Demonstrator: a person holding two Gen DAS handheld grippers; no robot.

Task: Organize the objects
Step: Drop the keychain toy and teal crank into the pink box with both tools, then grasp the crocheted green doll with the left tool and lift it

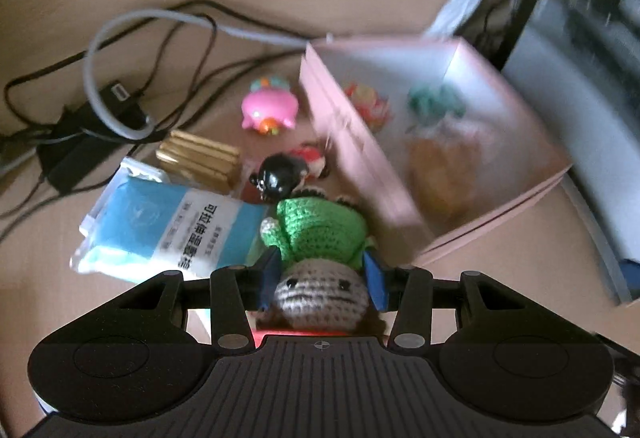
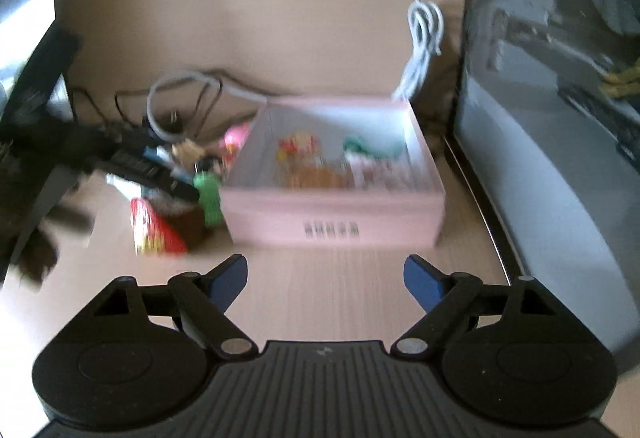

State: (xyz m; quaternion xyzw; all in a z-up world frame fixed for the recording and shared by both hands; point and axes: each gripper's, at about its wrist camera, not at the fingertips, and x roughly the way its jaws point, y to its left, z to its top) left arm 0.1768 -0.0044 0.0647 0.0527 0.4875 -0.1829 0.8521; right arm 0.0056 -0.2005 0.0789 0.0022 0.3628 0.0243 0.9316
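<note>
My left fingers point(image 1: 322, 278) are closed on a small knitted doll with a grey head and a green woolly body point(image 1: 320, 238). The blue tips press its sides near the neck. It is just beside the open pink cardboard box point(image 1: 360, 154), not in it yet.

My right fingers point(image 2: 325, 276) are wide open and hold nothing. They hang over the bare tan tabletop point(image 2: 320, 50), in front of the box.

Some toys are in the box: a red and yellow one point(image 1: 366, 100), a teal one point(image 1: 434, 100) and something orange-brown point(image 1: 440, 166). They look blurry, so I can't tell just what they are.

More things lie out on the tabletop beside the box: a pink round toy animal point(image 1: 270, 110), a shiny black toy figure point(image 1: 276, 180), a gold ridged block point(image 1: 198, 158) and a blue and white soft packet point(image 1: 168, 226). From my right side I also see a red and yellow packet point(image 2: 154, 226).

So I think the job is partly done. The doll should go in next, then the others.
</note>
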